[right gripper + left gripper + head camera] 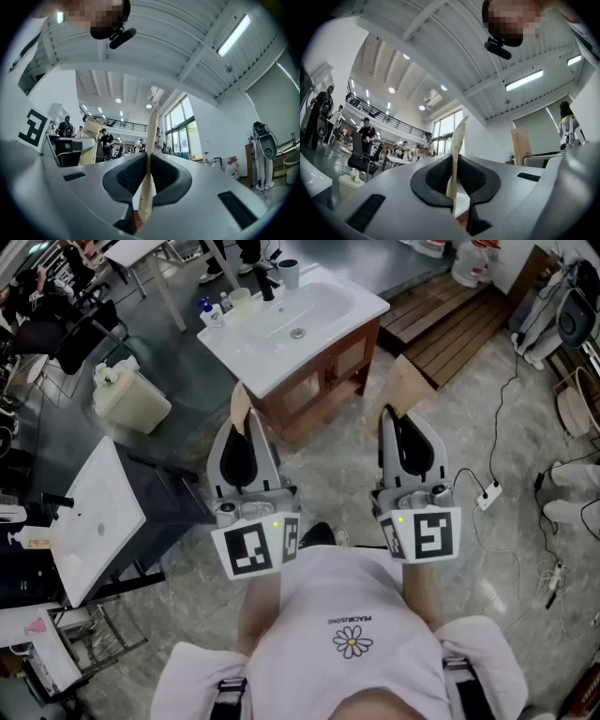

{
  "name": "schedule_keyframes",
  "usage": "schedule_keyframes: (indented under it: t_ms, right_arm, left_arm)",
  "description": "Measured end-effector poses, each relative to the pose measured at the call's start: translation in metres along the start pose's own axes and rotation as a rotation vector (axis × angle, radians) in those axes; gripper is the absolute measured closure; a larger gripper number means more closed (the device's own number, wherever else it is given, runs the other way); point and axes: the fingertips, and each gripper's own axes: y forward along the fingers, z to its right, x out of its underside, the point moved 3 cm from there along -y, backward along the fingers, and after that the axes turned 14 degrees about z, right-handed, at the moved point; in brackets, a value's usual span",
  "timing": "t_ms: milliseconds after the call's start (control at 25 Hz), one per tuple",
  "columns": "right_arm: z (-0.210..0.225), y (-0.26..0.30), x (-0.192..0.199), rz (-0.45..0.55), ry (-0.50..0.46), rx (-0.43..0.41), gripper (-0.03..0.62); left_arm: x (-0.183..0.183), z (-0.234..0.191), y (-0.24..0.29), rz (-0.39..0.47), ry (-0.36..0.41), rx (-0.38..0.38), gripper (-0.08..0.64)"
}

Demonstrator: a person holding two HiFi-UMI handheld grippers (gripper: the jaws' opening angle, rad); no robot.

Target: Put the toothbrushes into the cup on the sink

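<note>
Currently, on our left, the left gripper [243, 427] has its jaws clamped on a flat tan paper packet, the left packet [457, 150]. The dark pads press both of its faces near the lower end, and most of its length stands out past the tips. Ahead of us and well apart from both hands, the white sink [361, 306] carries the cup [288, 273] at its back edge, just beside the black tap [266, 282]. We cannot tell at this size whether anything is in the cup. On our right, the right gripper [403, 418] is squeezed the same way onto the right packet [151, 136], which shows us its thin edge. We take these 2 packets to be the wrapped toothbrushes. We expect them to be very light, with a stiff handle inside and a thin wrapper that can crease, and smooth enough to slide between the pads if the squeeze eases. Holding 1 end suits the job, because the long free end can go into the cup first. The cup also looks light, so a packet that knocks its rim could tip it.
</note>
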Motion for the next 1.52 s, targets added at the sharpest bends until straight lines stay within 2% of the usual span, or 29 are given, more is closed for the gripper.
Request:
schedule_keyframes:
  t_ms: [240, 520, 920, 1240, 1520]
  right_arm:
    - [0.005, 0.001, 0.0, 0.002, 0.019, 0.0, 0.561]
    - [0.013, 0.003, 0.002, 0.027, 0.104, 0.017, 0.561]
    - [0.011, 0.02, 0.017, 0.02, 0.053, -0.028, 0.561]
    - [0.026, 0.07, 0.04, 0.037, 0.025, -0.045, 0.561]
    - [0.035, 0.144, 0.072, 0.054, 0.036, -0.086, 0.561]
  left_arm:
    - [-0.001, 0.006, 0.005, 0.002, 0.015, 0.012, 0.525]
    - [-0.003, 0.01, 0.009, 0.001, 0.033, 0.022, 0.525]
    - [0.011, -0.004, 0.021, 0.002, 0.046, -0.019, 0.525]
    - [0.043, -0.02, 0.071, 0.036, 0.025, -0.027, 0.525]
    - [0.082, -0.039, 0.131, 0.041, -0.008, -0.041, 0.525]
